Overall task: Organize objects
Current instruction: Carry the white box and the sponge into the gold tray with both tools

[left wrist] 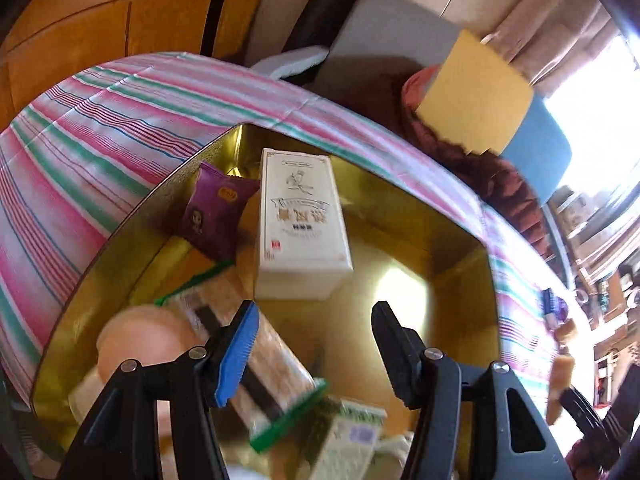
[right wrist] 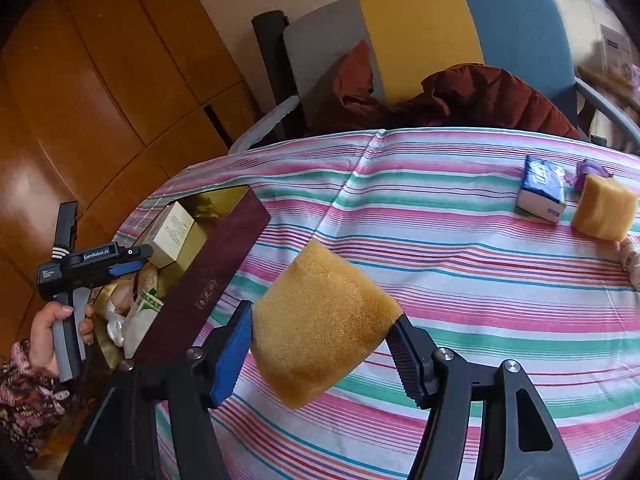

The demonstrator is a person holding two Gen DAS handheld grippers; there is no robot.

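In the left wrist view my left gripper is open over a gold-lined box. Nothing is between its pads. In the box lie a white carton, a purple packet, a green-edged snack packet under the fingers, and a peach-coloured round thing. In the right wrist view my right gripper is shut on a yellow sponge, held above the striped tablecloth. To its left are the box's maroon wall and the left gripper in a hand.
At the table's far right lie a second yellow sponge, a blue-and-white tissue pack, a small purple item and a white bunched thing. Behind the table stands a chair with a maroon jacket. Wooden panels are at the left.
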